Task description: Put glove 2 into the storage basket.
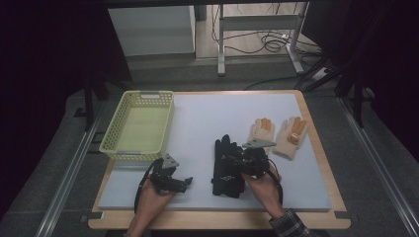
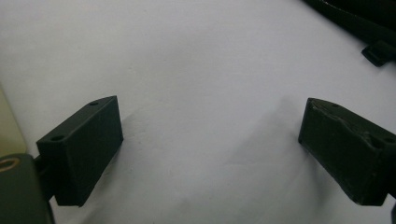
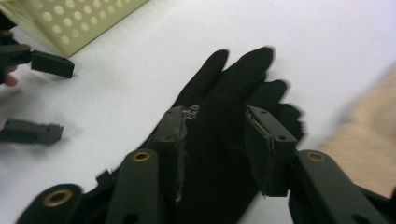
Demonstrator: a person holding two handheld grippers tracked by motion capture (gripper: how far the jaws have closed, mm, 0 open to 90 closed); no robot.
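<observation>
A pair of black gloves [image 1: 226, 170] lies flat on the white mat, fingers pointing away from me. My right gripper [image 1: 234, 161] hovers over it, and in the right gripper view the gripper [image 3: 217, 116] stands open with its jaws either side of the black glove [image 3: 233, 79]. Left of the gloves, my left gripper [image 1: 186, 181] is low over bare mat. In the left gripper view it [image 2: 210, 121] is wide open with nothing between its jaws. Two beige gloves [image 1: 261, 132] [image 1: 292, 137] lie side by side behind and to the right of the black ones.
A yellow-green perforated basket [image 1: 114, 134] stands at the mat's back left and has nothing in it. The white mat [image 1: 212, 113] covers a wooden table. The edge of a black glove [image 2: 373, 49] reaches into the top right of the left gripper view.
</observation>
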